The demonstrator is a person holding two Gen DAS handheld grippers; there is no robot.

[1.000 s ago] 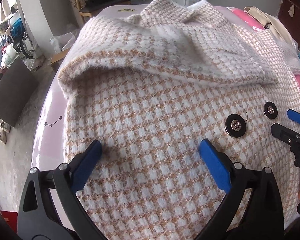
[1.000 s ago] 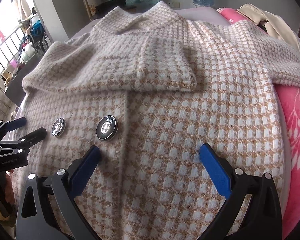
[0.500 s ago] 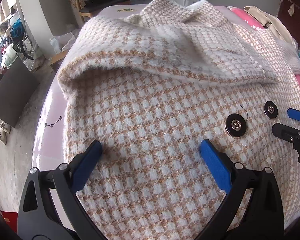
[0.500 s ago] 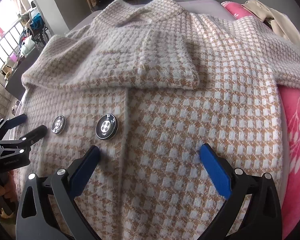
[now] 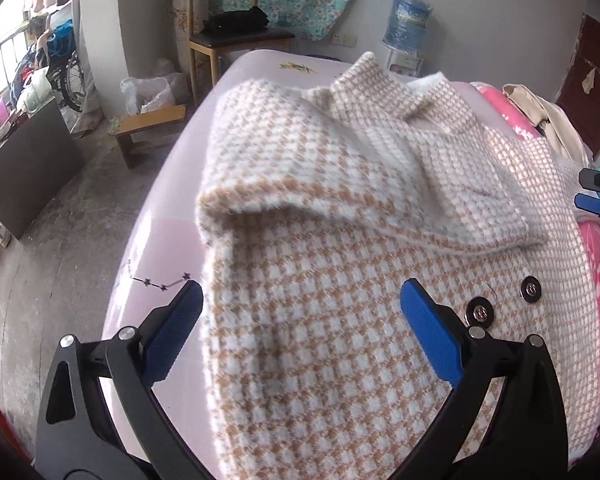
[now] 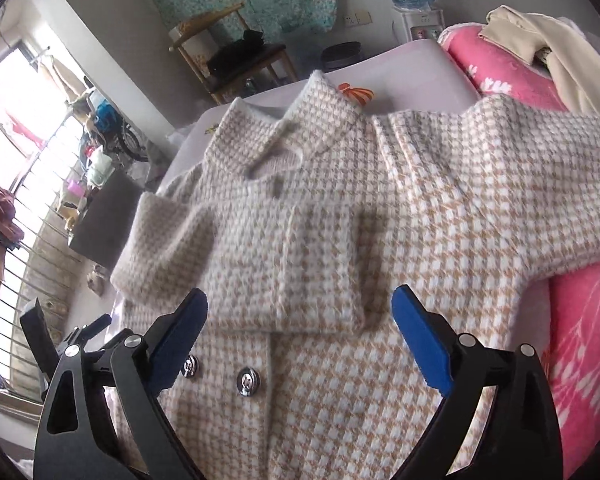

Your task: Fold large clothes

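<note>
A tan-and-white houndstooth coat [image 5: 340, 340] lies front up on a pale pink bed [image 5: 160, 240], with two dark buttons [image 5: 479, 312] near its front edge. One sleeve [image 6: 320, 264] is folded across the chest; the other sleeve [image 6: 540, 200] stretches out to the right. My left gripper [image 5: 300, 292] hovers open above the coat's left side, with nothing between its blue pads. My right gripper [image 6: 300, 296] hangs over the buttons [image 6: 247, 381] below the folded cuff; its jaws are closing a little and hold nothing. Each gripper shows at the edge of the other's view.
A pink flowered blanket [image 6: 580, 340] and a beige garment [image 6: 540, 40] lie on the bed's right side. Beyond the bed stand a wooden chair [image 5: 236, 40], a low stool [image 5: 148, 128] and a water bottle [image 5: 406, 24]. The bed's left edge drops to a concrete floor.
Both grippers have lifted up and back from the coat, so more of the room shows. The right view now looks over the folded sleeve and collar. The coat has not moved.
</note>
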